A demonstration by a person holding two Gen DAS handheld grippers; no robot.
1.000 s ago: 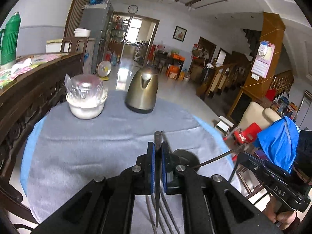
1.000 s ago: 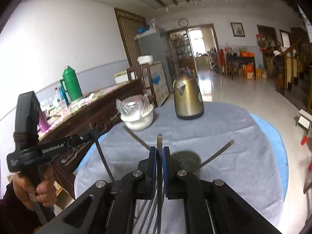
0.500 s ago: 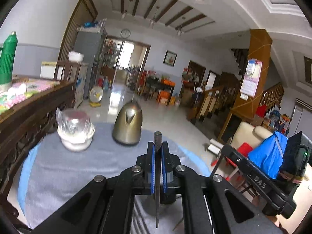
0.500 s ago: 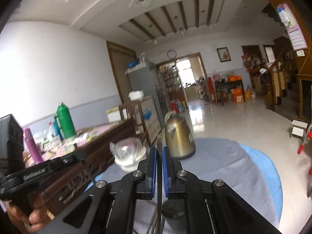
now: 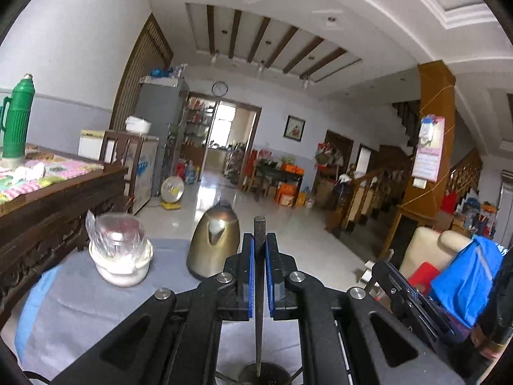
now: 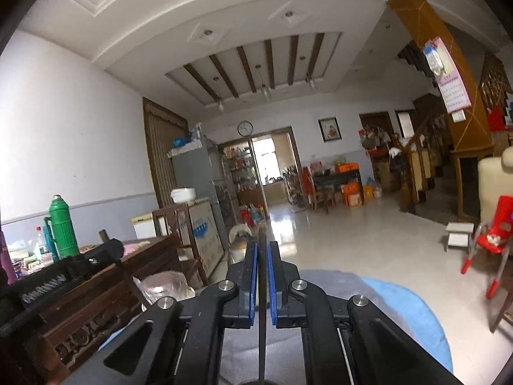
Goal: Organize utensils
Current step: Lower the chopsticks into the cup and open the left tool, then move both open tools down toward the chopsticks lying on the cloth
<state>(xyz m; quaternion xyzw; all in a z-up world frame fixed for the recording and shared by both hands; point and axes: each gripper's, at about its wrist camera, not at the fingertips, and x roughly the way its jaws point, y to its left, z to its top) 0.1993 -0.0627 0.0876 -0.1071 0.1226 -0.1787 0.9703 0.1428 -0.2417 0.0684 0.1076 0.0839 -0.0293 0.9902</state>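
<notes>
The left gripper (image 5: pixel 259 250) was closed on a thin dark chopstick (image 5: pixel 259 288), which stood upright between its blue pads (image 5: pixel 251 276), the top end showing above them. The lower end of this chopstick reached down into a dark round holder (image 5: pixel 263 373) on the near part of the table (image 5: pixel 80 308), which was covered with a grey cloth. The right gripper (image 6: pixel 263 258) was also closed on a thin dark chopstick (image 6: pixel 262 337), held upright in the same way, with its lower end close to a dark rim at the bottom edge of the view. Toward the far edge of the table stood a brass-coloured kettle (image 5: pixel 214 243), and to its left, apart from it, a white bowl (image 5: pixel 120 264) with clear plastic wrap on top.
</notes>
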